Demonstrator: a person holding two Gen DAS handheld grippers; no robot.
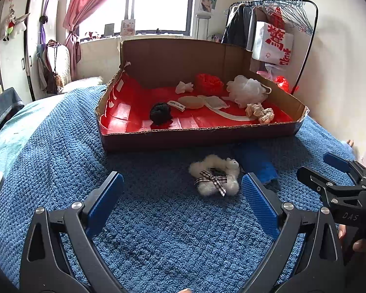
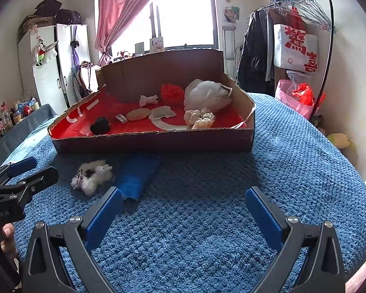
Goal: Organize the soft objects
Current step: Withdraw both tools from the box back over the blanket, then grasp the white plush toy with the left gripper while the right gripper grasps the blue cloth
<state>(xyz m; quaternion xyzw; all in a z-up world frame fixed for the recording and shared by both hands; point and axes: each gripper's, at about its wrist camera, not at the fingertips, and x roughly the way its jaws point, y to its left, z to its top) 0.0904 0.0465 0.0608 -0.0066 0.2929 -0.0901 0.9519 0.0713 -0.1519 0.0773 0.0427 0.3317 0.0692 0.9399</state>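
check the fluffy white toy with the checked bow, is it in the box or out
Out. The fluffy white toy lies on the blue blanket in front of the cardboard box, beside a blue cloth.

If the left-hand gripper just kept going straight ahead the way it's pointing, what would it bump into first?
Most likely the fluffy white toy lying on the blue blanket, slightly right of the open left gripper. Behind it stands the cardboard box. Depth is hard to judge.
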